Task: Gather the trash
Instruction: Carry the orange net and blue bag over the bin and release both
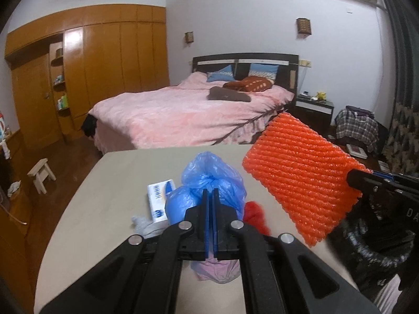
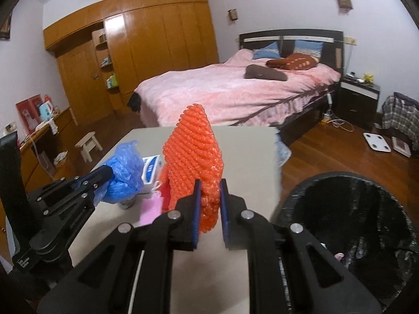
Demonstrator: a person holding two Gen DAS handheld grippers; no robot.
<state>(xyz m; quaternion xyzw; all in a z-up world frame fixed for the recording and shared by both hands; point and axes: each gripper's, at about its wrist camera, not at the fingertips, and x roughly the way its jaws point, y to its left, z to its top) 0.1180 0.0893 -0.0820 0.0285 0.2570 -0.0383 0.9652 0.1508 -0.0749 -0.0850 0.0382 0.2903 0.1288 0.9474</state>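
My right gripper point(image 2: 208, 183) is shut on an orange foam net sleeve point(image 2: 193, 151) and holds it up over the beige table point(image 2: 248, 151); the sleeve also shows in the left wrist view point(image 1: 301, 172), with the right gripper point(image 1: 352, 179) at its right end. My left gripper point(image 1: 210, 192) is shut on a crumpled blue plastic bag point(image 1: 212, 178), lifted above the table; in the right wrist view the left gripper point(image 2: 107, 171) pinches the bag point(image 2: 123, 172). A black-lined trash bin point(image 2: 348, 214) stands at the table's right side.
On the table lie a white and blue box point(image 1: 159, 198), a red scrap point(image 1: 255, 210), a pink piece point(image 1: 220, 272) and grey wrap point(image 1: 142, 222). Behind are a pink bed point(image 1: 183, 112), a wooden wardrobe point(image 1: 104, 65) and a small stool point(image 1: 42, 174).
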